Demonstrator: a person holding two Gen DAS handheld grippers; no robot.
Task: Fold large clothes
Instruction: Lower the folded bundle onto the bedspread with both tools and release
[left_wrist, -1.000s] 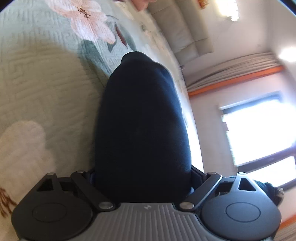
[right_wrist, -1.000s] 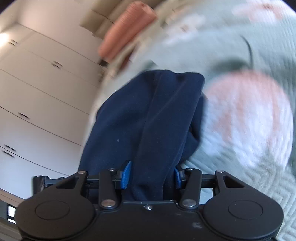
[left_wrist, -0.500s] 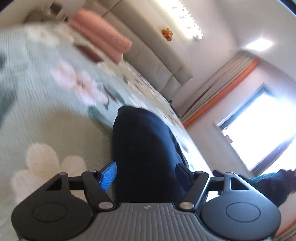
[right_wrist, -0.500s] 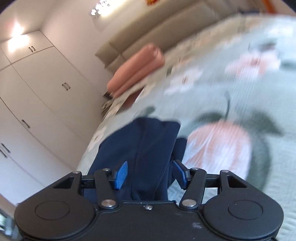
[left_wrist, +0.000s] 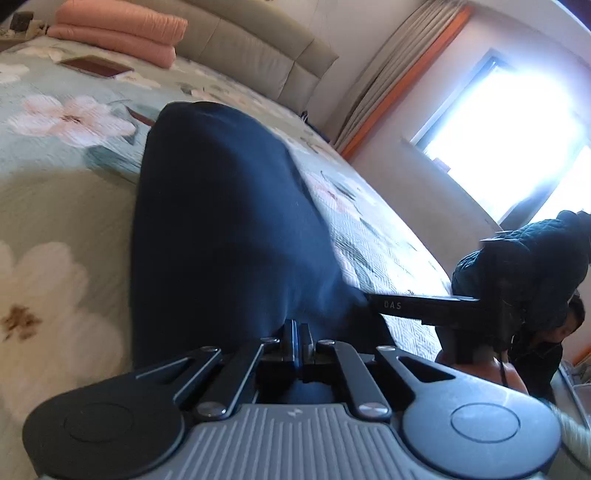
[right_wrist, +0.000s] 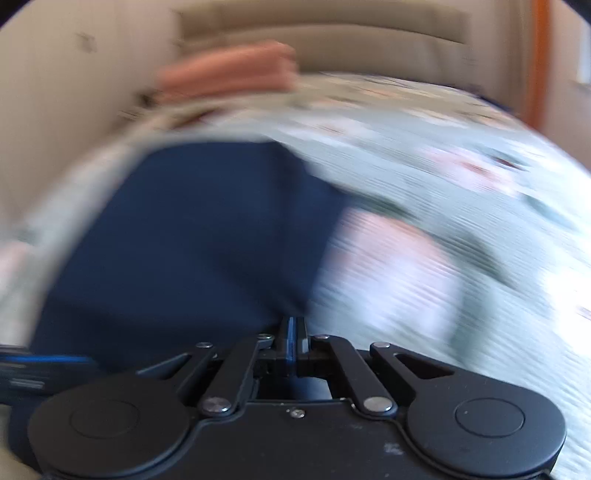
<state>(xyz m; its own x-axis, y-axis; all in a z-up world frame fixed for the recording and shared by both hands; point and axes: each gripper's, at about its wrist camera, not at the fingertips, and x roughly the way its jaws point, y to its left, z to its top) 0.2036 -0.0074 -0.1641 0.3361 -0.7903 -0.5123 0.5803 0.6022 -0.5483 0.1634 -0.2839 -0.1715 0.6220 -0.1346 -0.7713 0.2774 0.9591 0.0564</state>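
1. The left gripper (left_wrist: 295, 334), spread wide around the cloth a second ago, now has its jaws pressed together; whether any fabric is caught between them I cannot tell.
2. The right gripper (right_wrist: 293, 338) has snapped closed likewise, at the cloth's edge.
3. The navy garment (left_wrist: 221, 229) lies beyond in a long bundle on the floral bedspread (left_wrist: 48, 199).
4. I judge a new fold is starting.
5. Pink folded bedding (left_wrist: 118, 31) sits by the headboard.

Both the left gripper (left_wrist: 295, 334) and the right gripper (right_wrist: 294, 338), open around the navy garment (left_wrist: 221, 229) a second ago, now have their jaws pinched together at its near edge.
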